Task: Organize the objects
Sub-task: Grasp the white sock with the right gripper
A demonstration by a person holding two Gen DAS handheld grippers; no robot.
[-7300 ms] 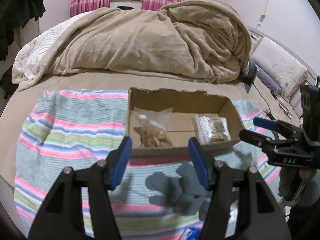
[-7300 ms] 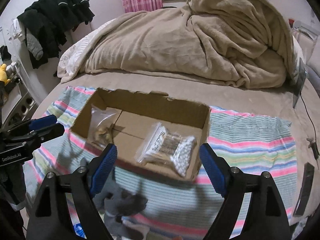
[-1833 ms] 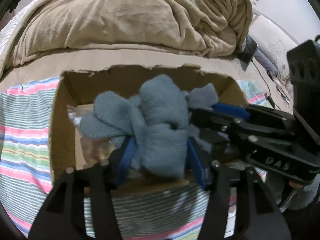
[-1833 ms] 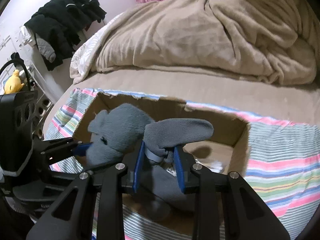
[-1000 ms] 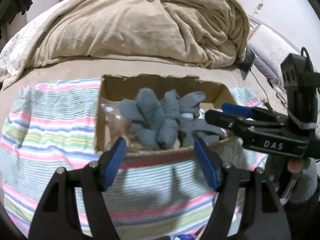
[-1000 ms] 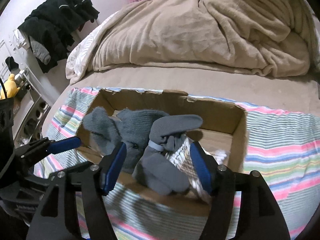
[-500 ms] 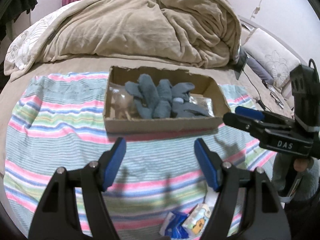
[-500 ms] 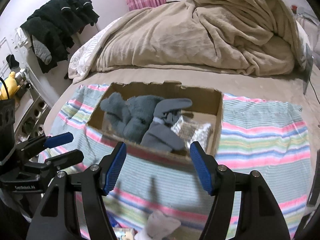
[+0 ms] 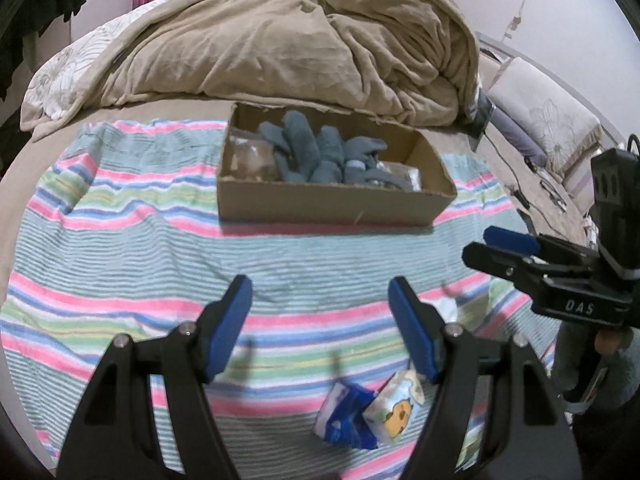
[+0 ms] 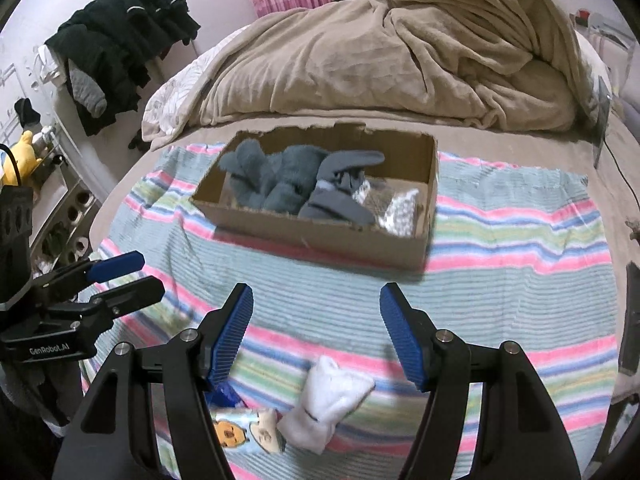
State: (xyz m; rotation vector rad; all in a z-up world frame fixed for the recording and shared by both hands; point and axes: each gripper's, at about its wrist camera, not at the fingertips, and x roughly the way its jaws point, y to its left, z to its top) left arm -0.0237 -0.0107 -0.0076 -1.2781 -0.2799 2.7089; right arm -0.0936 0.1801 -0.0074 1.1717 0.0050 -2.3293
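A cardboard box (image 9: pixel 332 204) (image 10: pixel 320 236) stands on a striped towel (image 9: pixel 120 240) on the bed. Grey socks (image 9: pixel 320 156) (image 10: pixel 288 180) lie in it, with clear plastic bags (image 9: pixel 250 158) (image 10: pixel 400 212) at both ends. My left gripper (image 9: pixel 320 312) is open and empty, well back from the box. My right gripper (image 10: pixel 316 316) is open and empty, also back from it. A white sock (image 10: pixel 328 404) and a cartoon-printed tissue pack (image 9: pixel 396 404) (image 10: pixel 248 432) with a blue pack (image 9: pixel 344 420) lie on the towel near the front, under the grippers.
A rumpled beige blanket (image 9: pixel 280 48) is heaped behind the box. Dark clothes (image 10: pixel 120 44) hang at the left wall. A pillow (image 9: pixel 548 120) and cables (image 9: pixel 520 184) lie at the right. A dark flat object (image 10: pixel 630 316) lies at the towel's right edge.
Both grippers let go of the grey socks into the box, opened, and pulled back and up. The white sock and tissue packs have come into view near the front.
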